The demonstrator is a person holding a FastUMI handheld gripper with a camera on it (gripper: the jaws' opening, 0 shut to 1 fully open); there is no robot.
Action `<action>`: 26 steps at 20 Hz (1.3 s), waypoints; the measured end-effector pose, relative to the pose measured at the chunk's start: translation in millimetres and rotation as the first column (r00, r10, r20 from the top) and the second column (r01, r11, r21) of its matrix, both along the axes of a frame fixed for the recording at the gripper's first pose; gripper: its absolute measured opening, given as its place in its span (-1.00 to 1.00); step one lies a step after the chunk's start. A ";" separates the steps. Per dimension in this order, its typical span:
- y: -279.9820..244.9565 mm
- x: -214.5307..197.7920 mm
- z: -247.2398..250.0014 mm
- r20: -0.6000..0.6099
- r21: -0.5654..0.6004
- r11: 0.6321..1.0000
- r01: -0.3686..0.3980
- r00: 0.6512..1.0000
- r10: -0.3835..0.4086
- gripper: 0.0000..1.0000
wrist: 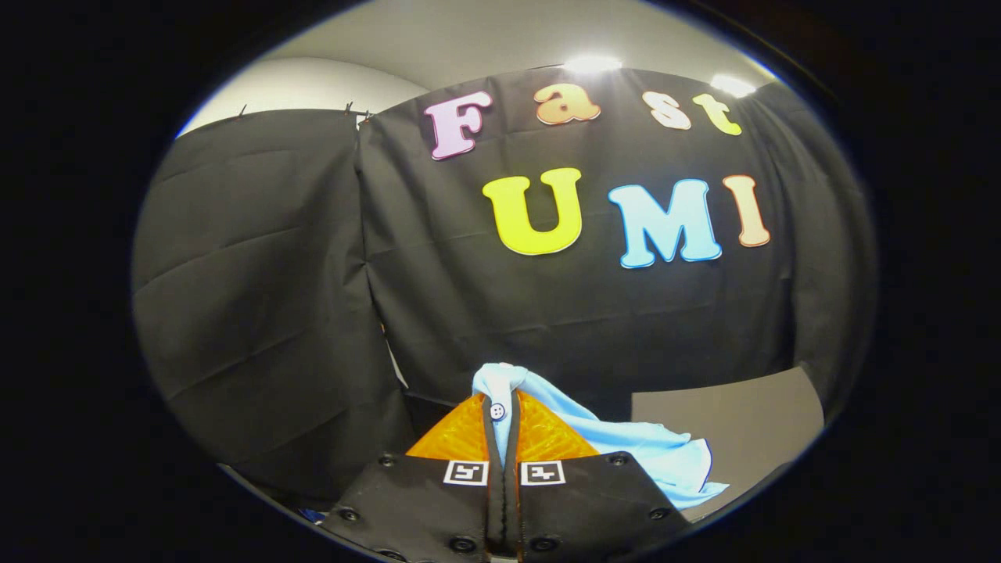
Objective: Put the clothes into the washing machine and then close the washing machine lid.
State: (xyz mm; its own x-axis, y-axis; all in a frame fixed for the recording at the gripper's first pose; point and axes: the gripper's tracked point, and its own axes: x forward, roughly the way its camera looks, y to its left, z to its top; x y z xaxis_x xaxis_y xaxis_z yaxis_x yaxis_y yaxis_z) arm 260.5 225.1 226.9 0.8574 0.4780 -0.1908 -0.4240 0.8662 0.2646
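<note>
Light blue garment point(626, 450), buttoned, pinched between the gripper's point(504, 410) two fingers, which are closed tight on a fold of it; the rest drapes off to the right of the fingers, held up in front of the black cloth wall point(547, 313). Judgement: keep the pinch firm, carry the trailing cloth over the drum opening before release so nothing hangs out. No washing machine to note, contents unknown.
</note>
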 end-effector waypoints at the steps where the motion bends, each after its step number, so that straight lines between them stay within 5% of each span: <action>1: 11.1 -2.7 0.9 -0.001 0.002 1.000 -0.010 1.000 0.010 -0.97; 14: 101.9 -28.2 6.9 -0.017 0.004 0.994 -0.112 0.994 0.112 -0.97; 26: 134.0 -22.0 -45.3 -0.078 -0.032 0.989 -0.143 0.987 0.140 -0.98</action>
